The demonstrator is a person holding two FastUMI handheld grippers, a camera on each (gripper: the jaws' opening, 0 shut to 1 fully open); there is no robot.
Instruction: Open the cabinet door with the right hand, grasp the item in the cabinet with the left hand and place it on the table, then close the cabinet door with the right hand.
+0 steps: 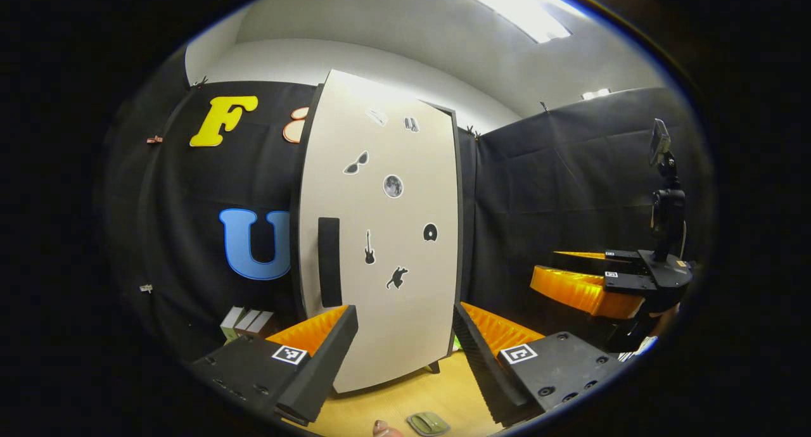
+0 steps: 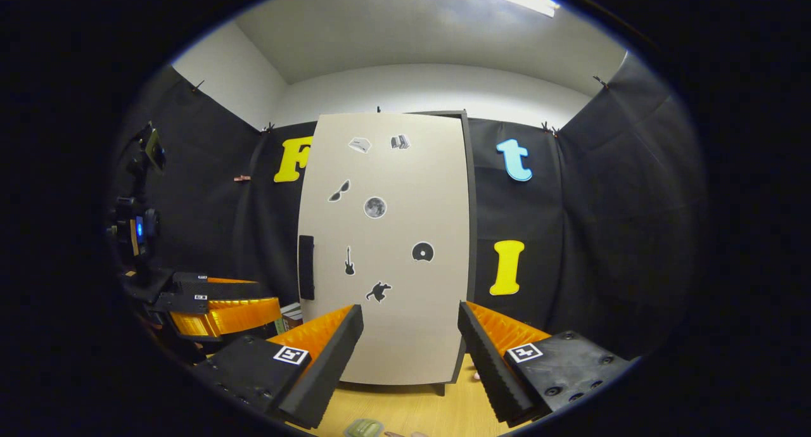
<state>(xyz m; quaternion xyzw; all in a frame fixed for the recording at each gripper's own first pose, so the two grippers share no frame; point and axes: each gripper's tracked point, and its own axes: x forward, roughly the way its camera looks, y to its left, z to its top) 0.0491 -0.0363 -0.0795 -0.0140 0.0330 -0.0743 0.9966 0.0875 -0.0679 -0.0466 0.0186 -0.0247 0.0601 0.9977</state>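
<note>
A tall cabinet stands on the wooden table, its pale door [image 1: 386, 234] [image 2: 386, 247] closed and dotted with small dark stickers. A dark vertical handle [image 1: 329, 261] [image 2: 306, 266] sits near the door's left edge. My left gripper [image 1: 405, 323] is open in front of the door, short of it, with nothing between its fingers. My right gripper [image 2: 410, 323] is also open facing the door, with nothing held. In the left gripper view the right gripper [image 1: 595, 285] appears farther off at the right; in the right gripper view the left gripper [image 2: 215, 307] appears at the left. The cabinet's inside is hidden.
The wooden table [image 1: 412, 399] [image 2: 405, 405] runs under the cabinet. A small green pad [image 1: 428, 423] [image 2: 364, 428] lies near its front edge. Several small boxes [image 1: 247, 323] stand left of the cabinet by the black cloth wall.
</note>
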